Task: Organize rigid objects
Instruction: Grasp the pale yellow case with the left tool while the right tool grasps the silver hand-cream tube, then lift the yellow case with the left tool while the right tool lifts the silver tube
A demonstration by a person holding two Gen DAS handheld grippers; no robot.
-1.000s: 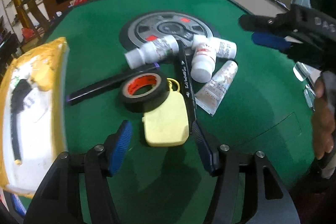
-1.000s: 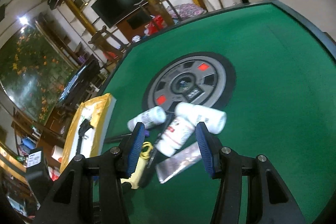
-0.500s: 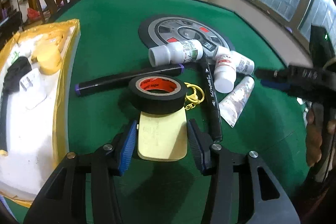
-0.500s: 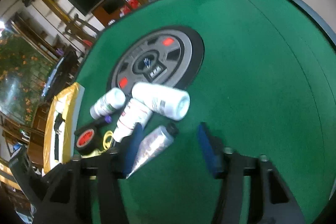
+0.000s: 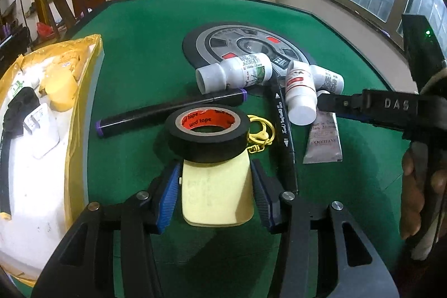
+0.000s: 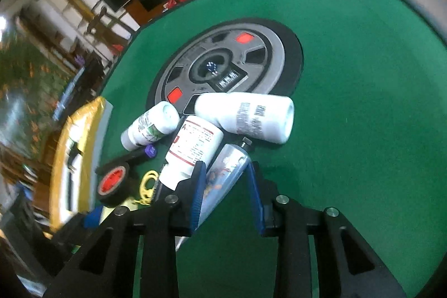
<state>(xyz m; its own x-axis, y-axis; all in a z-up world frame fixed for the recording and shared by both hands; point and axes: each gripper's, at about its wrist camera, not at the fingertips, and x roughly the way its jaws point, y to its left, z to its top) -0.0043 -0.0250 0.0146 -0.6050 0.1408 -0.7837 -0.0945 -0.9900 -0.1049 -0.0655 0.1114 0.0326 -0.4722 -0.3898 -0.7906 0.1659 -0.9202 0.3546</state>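
Note:
My left gripper point(image 5: 214, 166) is shut on a pale yellow case point(image 5: 215, 194), with a blue pad against each long side. A black tape roll point(image 5: 206, 136) rests on the case's far end, and a yellow clasp point(image 5: 261, 130) lies beside it. My right gripper point(image 6: 226, 166) is closing on a silver cream tube point(image 6: 223, 169), which lies slantwise between the pads and touches both. Three white bottles point(image 6: 251, 116) lie in a heap just beyond the tube. In the left wrist view the right gripper's fingers point(image 5: 363, 105) reach over the tube point(image 5: 324, 144).
A purple-capped black marker point(image 5: 167, 111) and a black pen point(image 5: 283, 124) lie among the heap on the green felt table point(image 5: 145, 52). A yellow-lined white tray point(image 5: 83, 80) with small items stands at the left. A grey round disc point(image 5: 245, 43) sits mid-table. Chairs stand beyond.
My left gripper slid forward around the yellow case and narrowed onto it. My right gripper came down from above the bottles to the tube and its jaws narrowed around it.

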